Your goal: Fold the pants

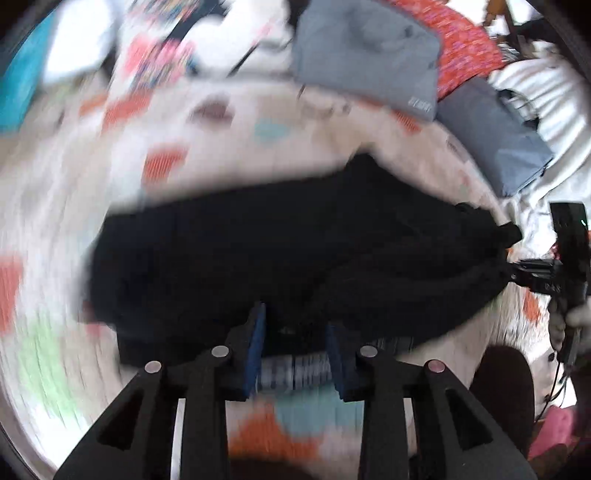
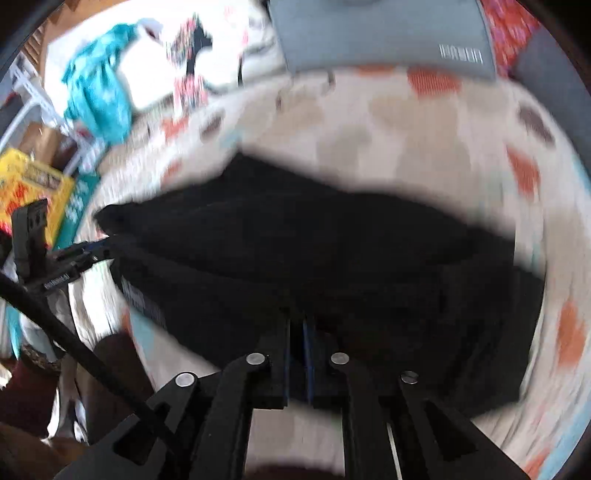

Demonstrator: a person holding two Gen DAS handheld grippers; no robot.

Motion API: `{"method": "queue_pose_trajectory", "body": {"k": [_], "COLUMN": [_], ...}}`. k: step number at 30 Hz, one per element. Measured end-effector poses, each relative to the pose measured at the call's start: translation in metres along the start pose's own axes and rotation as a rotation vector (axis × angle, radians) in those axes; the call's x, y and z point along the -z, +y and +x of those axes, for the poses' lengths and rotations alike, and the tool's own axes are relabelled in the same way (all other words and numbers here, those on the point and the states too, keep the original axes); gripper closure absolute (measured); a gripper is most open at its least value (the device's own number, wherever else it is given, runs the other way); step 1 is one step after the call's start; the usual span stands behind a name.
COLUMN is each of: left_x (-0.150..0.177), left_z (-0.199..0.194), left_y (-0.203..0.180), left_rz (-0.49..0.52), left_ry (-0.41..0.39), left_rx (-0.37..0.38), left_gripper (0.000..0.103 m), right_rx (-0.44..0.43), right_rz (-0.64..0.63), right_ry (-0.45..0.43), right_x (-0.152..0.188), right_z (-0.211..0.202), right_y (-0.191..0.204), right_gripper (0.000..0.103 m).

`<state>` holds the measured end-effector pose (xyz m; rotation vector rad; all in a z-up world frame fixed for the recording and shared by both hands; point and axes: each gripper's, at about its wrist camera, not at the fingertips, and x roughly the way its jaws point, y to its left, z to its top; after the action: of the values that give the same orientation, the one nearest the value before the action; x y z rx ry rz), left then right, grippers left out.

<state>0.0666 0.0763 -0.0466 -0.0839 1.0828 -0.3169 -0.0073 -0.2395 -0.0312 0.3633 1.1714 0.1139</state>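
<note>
Left gripper [image 1: 295,332]: jaws apart, straddling the waistband of the black pants [image 1: 258,251].
Right gripper [image 2: 300,332]: clamped on the pants' edge.

Each wrist camera looked forward and down along its own tongs, close above the bed [image 1: 229,122]; both views shared the black pants [image 1: 280,240] and each other's tongs.

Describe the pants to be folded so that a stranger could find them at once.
Look at the patterned bedspread with orange and teal patches. In its middle, in front of both grippers, lie the black pants. They are the only black garment; the folded grey clothes lie at the far edge.
</note>
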Motion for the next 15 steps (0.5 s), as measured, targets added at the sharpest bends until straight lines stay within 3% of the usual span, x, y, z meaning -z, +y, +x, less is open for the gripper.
{"method": "queue_pose_trajectory", "body": {"k": [2, 5, 8, 11, 15], "left_x": [0.023, 0.044, 0.053, 0.055, 0.06], "left_z": [-0.008, -0.035, -0.057, -0.067, -0.072], "left_y": [0.01, 0.037, 0.061, 0.073, 0.076], "left_rz": [-0.062, -0.212, -0.298, -0.354, -0.391], "left_ry": [0.019, -0.027, -0.078, -0.102, -0.129], "left_rx": [-0.003, 0.053, 0.018, -0.019, -0.013], "left_gripper": [0.073, 0.073, 0.071, 0.066, 0.063], "right_rx": [0.028, 0.039, 0.066, 0.095, 0.146], "right_rz": [0.036, 0.099, 0.158, 0.237, 0.334], "right_ry": [-0.007, -0.055, -0.111, -0.161, -0.215], "right_x": [0.021, 0.038, 0.045, 0.047, 0.054], "right_z": [-0.006, -0.026, -0.049, -0.066, -0.082], "right_y": [-0.004, -0.014, -0.032, -0.051, -0.081], "right_gripper": [0.089, 0.074, 0.063, 0.059, 0.056]}}
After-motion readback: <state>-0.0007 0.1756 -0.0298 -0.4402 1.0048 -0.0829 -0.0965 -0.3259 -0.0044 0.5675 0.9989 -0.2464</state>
